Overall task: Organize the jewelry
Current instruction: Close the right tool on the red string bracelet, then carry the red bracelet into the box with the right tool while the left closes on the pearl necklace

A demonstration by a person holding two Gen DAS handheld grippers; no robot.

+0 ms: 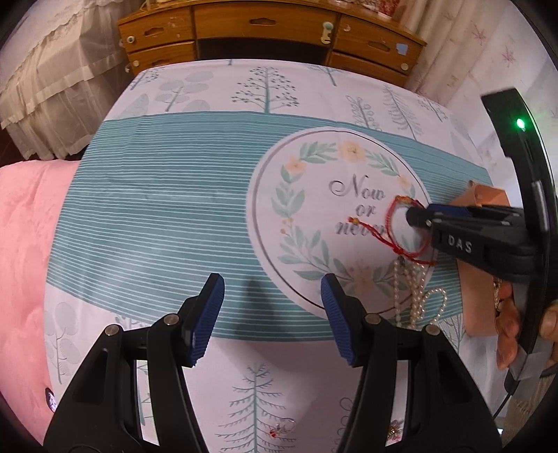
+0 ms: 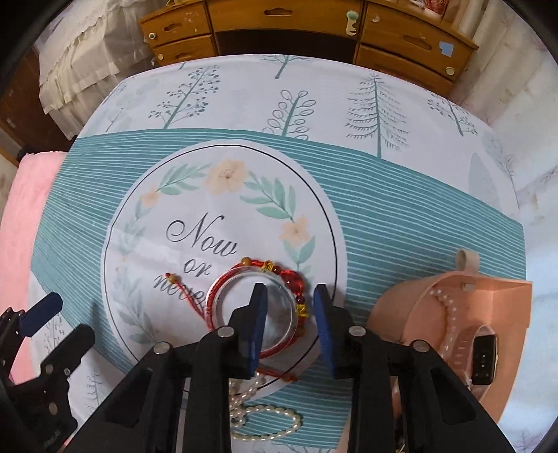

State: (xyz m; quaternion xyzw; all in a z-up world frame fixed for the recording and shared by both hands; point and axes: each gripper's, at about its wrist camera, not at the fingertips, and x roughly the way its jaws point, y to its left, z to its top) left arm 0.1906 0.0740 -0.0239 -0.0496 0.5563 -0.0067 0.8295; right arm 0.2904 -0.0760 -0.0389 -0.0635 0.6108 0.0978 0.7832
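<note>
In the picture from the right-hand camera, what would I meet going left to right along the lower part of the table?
Left tongs → red string bracelet with beads around a clear bangle → right tongs, one finger inside the bangle → pink jewelry box → pink smartwatch inside it.

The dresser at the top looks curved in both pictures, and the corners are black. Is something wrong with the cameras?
Nothing is wrong: both wrist views come through fisheye lenses. In the left wrist view the dresser bows and dark corners ring the picture; the right wrist view bends the dresser likewise. Light is soft, shadows faint, focus sharp except at the stretched edges.
</note>
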